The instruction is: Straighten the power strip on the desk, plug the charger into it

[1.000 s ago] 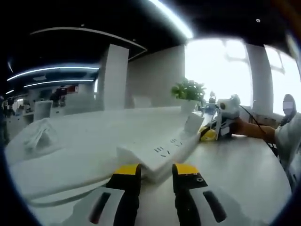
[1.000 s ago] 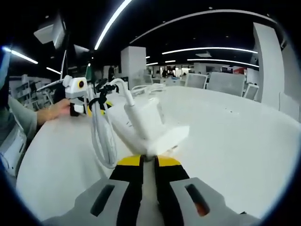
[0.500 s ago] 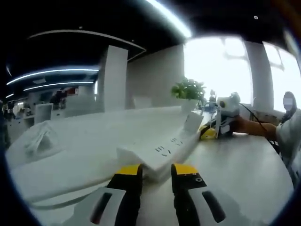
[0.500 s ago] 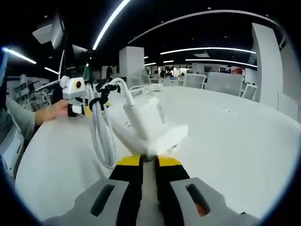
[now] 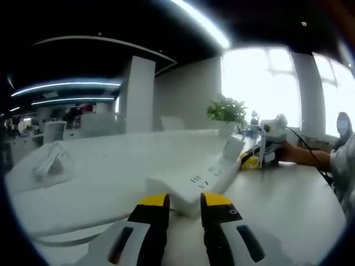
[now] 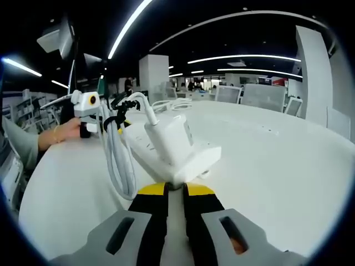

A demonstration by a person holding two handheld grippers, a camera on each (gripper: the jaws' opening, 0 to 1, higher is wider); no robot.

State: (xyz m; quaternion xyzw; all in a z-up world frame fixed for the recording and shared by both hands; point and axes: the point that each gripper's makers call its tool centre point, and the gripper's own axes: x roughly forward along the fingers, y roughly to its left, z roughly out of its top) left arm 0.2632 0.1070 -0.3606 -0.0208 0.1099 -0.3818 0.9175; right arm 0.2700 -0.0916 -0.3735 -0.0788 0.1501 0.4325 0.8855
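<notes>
Presently, item by item. My left tool [image 5: 176, 204]: yellow-tipped jaws a small gap apart, the near end of the power strip [image 5: 195, 184] just ahead of the tips; I cannot tell whether they touch it or have any hold of it. The power strip is white, lies flat on the white desk [image 5: 277, 199], and runs away from me toward my right tool [image 5: 252, 162], which shows at its far end with my hand [image 5: 289, 152] on it.

My right tool [image 6: 176, 191]: jaws nearly together, a thin gap between the tips, the end of the power strip [image 6: 191, 160] right at them; whether they pinch it I cannot tell. Charger [image 6: 169, 138]: white block, sitting on top of the power strip near my end, tilted a little. Its white cable [image 6: 119, 160] rises from the block's top and hangs in a bundled loop beside the power strip, bound at the top with a dark tie [image 6: 123, 108].

My left tool [image 6: 89, 113] shows beyond the far end of the power strip, my hand [image 6: 60, 133] behind it.

Also noted: potted plant [image 5: 226, 111] on the desk by the bright windows; office chairs [image 6: 260, 97] in the background.
</notes>
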